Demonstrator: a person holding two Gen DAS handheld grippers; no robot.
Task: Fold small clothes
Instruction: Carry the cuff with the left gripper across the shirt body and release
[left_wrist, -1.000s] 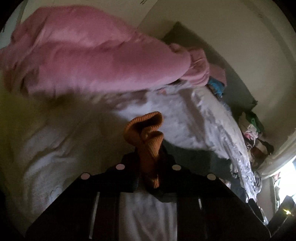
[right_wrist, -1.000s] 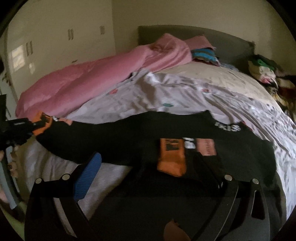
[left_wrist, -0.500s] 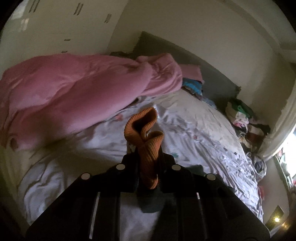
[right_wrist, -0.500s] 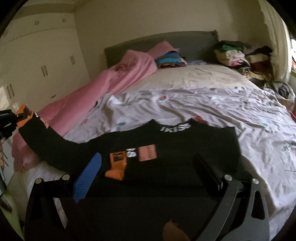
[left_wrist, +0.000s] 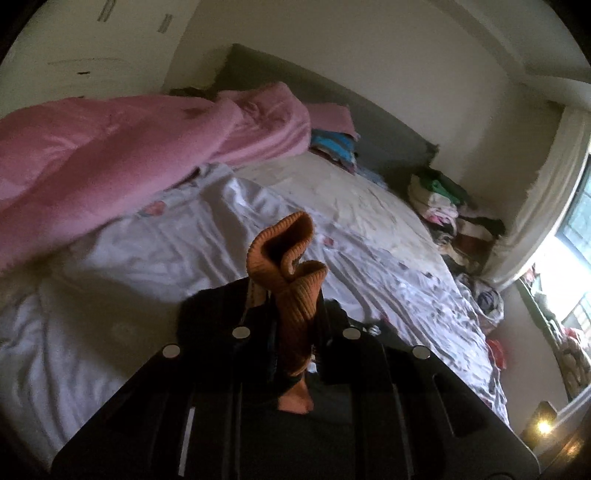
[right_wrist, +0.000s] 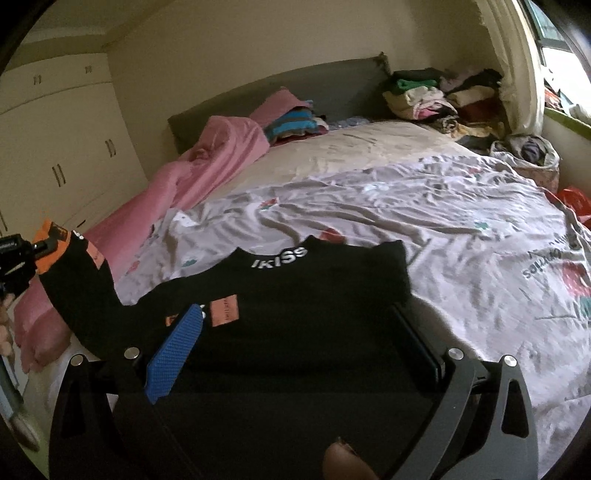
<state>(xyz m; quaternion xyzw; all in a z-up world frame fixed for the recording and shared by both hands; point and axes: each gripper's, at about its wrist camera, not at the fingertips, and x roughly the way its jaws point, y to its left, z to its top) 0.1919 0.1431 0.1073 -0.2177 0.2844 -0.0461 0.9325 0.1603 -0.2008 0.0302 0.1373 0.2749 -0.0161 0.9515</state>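
Note:
A black sweater (right_wrist: 295, 288) with white neck lettering and orange patches lies on the flowered sheet (right_wrist: 461, 229). Its left sleeve is stretched up and out to the left. My left gripper (left_wrist: 291, 306) is shut on that sleeve's orange ribbed cuff (left_wrist: 291, 266), which sticks up between the fingers; the right wrist view shows the same grip (right_wrist: 14, 254) at its left edge. My right gripper (right_wrist: 295, 332) stands open and wide at the sweater's near edge. Its blue pad (right_wrist: 177, 350) and dark right finger (right_wrist: 417, 339) sit on either side of the black cloth without pressing on it.
A pink duvet (right_wrist: 207, 166) runs along the bed's left side. Folded striped clothes (right_wrist: 295, 123) sit by the grey headboard (right_wrist: 325, 88). A heap of clothes (right_wrist: 443, 96) and a full bag (right_wrist: 528, 151) stand at the far right near the window. Cream wardrobes (right_wrist: 55, 147) line the left wall.
My left gripper has risen and pulled away from the pink duvet, still holding the cuff, drawing the sleeve out. The right gripper's view has rolled and shifted, and the sweater's right side now looks shorter.

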